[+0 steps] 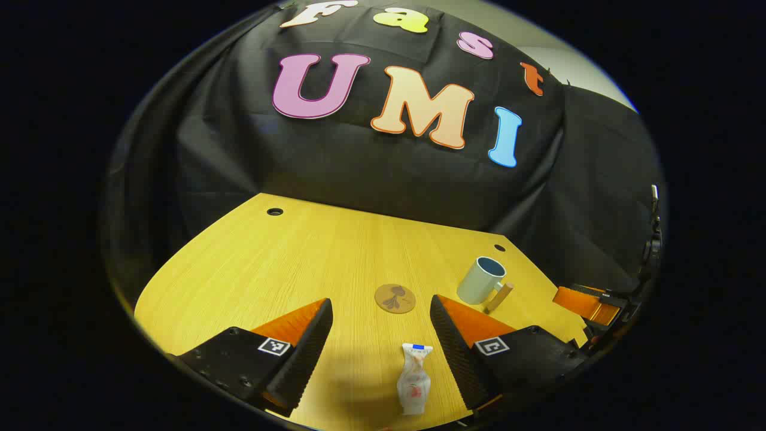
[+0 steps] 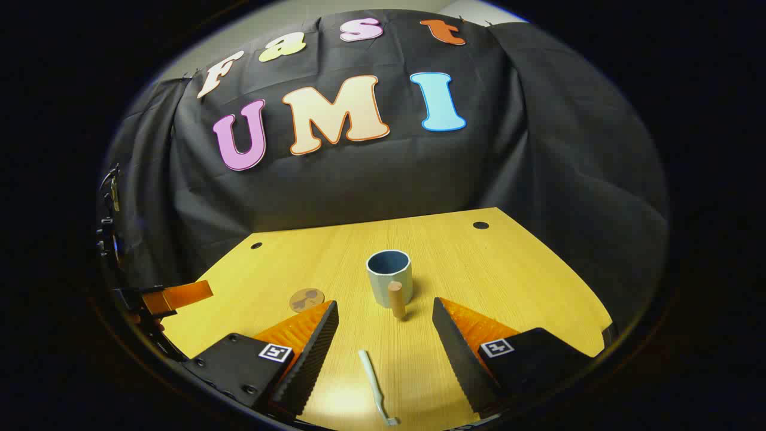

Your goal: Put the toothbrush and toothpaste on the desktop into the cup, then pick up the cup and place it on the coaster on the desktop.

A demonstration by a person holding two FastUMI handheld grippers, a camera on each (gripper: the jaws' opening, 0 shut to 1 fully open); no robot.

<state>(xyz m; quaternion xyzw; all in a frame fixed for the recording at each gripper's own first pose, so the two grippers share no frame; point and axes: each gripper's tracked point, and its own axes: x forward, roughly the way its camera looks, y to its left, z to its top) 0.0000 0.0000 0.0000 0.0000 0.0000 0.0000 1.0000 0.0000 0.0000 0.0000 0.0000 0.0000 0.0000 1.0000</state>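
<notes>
Toothpaste (image 1: 414, 378) and toothbrush (image 2: 376, 388) both lie flat on the wooden desk (image 1: 269, 269), uncaught.

Toothpaste lies between the left gripper's (image 1: 380, 311) parted fingers, cap toward the coaster (image 1: 395, 298). Toothbrush lies lengthwise between the right gripper's (image 2: 385, 311) spread fingers, bristles nearest, handle toward the cup (image 2: 389, 277).

Free room: my left gripper (image 1: 380, 326) spread w/ toothpaste (image 1: 414, 378) between fingers; desktop (image 1: 287, 257) bare left of coaster (image 1: 395, 298); cup (image 1: 482, 281) stands right.
</notes>
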